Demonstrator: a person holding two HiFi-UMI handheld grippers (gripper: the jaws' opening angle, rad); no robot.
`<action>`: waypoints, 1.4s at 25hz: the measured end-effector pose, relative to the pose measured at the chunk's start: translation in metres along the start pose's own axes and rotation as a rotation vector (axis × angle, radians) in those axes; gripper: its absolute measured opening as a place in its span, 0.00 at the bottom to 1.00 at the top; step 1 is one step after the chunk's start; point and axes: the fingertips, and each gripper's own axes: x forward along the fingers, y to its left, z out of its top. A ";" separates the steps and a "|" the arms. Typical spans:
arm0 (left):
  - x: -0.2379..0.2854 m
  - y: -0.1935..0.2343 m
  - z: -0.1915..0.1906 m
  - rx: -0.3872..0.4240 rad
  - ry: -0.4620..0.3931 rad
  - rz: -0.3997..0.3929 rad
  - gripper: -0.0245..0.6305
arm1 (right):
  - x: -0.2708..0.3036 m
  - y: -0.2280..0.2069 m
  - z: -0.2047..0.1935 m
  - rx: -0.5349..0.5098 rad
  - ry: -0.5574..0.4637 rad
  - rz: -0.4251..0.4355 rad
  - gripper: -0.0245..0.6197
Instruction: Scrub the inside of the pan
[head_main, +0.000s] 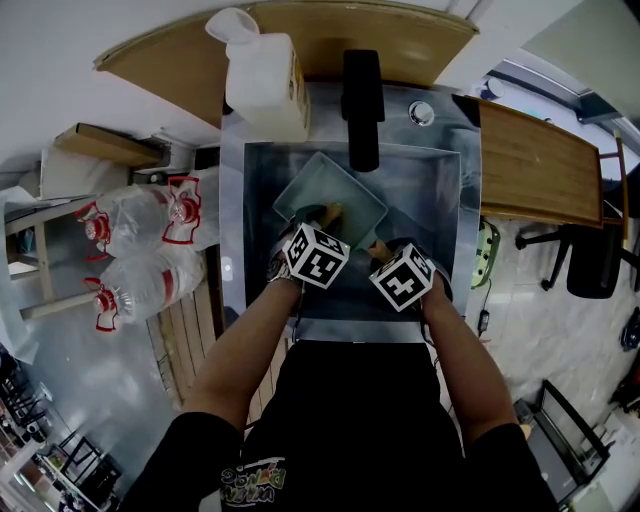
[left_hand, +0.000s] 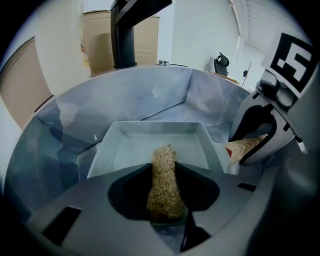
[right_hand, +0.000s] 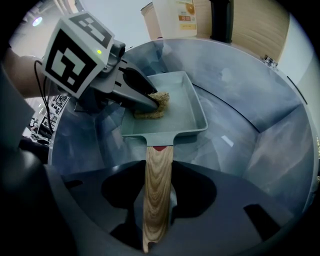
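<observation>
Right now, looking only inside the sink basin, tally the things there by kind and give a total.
Pan: 1
Scrubbing sponge: 1
Hand-held gripper: 2 (left hand-held gripper, right hand-held gripper)
Total: 4

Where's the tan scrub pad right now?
The tan fibrous scrub pad is clamped in the left gripper, inside the grey-green rectangular pan near its left wall in the right gripper view.
</observation>
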 end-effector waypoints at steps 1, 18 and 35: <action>0.000 0.005 0.000 -0.003 0.000 0.008 0.25 | 0.000 0.000 0.000 0.002 -0.001 0.000 0.30; -0.004 0.075 -0.003 0.025 0.007 0.165 0.25 | 0.001 0.000 0.001 0.010 0.009 0.009 0.30; -0.008 0.076 0.001 0.036 0.009 0.220 0.25 | 0.002 0.000 0.001 0.012 0.015 0.016 0.30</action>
